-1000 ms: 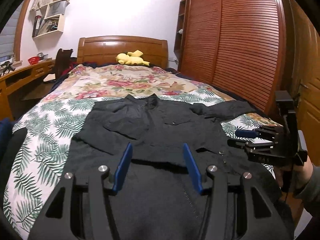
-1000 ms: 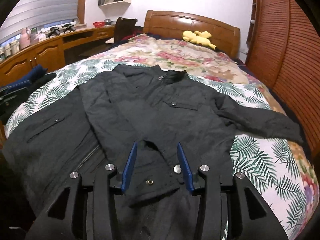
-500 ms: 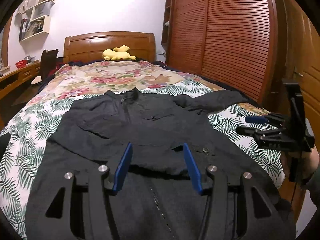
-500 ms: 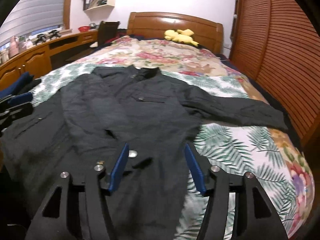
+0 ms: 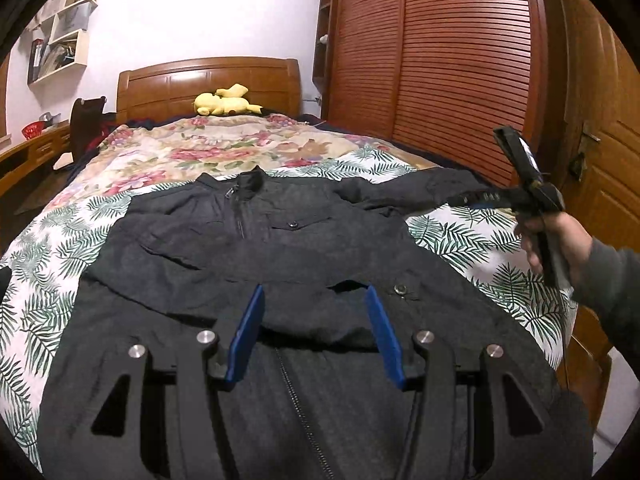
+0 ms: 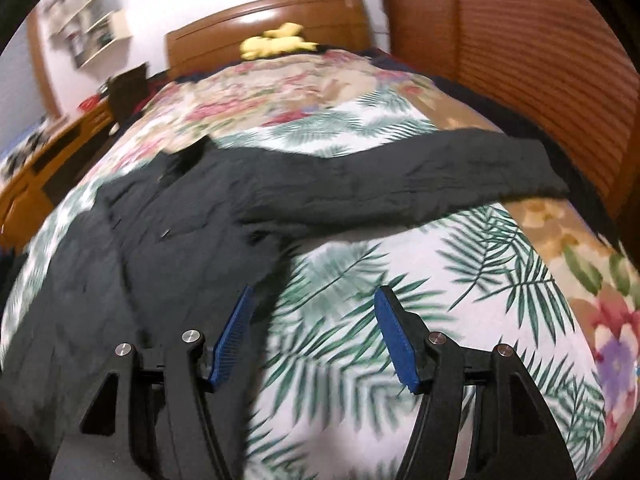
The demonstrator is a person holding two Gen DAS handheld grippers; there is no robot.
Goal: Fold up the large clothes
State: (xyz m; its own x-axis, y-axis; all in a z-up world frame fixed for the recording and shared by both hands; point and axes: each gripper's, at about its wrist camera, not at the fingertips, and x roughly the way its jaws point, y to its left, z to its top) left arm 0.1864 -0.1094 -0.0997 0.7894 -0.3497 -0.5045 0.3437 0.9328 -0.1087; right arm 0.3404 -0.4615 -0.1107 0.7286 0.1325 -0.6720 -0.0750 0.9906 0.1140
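Note:
A large black jacket (image 5: 280, 248) lies spread on the bed, collar toward the headboard, its left sleeve folded across the chest. Its right sleeve (image 6: 400, 184) stretches out toward the wardrobe side. My left gripper (image 5: 314, 292) is open and empty, hovering over the jacket's lower front near the zipper. My right gripper (image 6: 314, 300) is open and empty above the leaf-print bedspread, just right of the jacket's side edge and short of the outstretched sleeve. In the left wrist view the right gripper (image 5: 464, 200) shows at the right, near the sleeve's cuff.
The bed has a leaf and flower print cover (image 5: 460, 236) and a wooden headboard (image 5: 208, 84) with a yellow plush toy (image 5: 224, 100). A louvred wooden wardrobe (image 5: 440, 60) runs along the right. A desk (image 6: 52, 160) stands at the left.
My right gripper swung right, off the jacket's lower front and out over the bedspread toward the outstretched sleeve, and opened wider. My left gripper shifted slightly right over the jacket.

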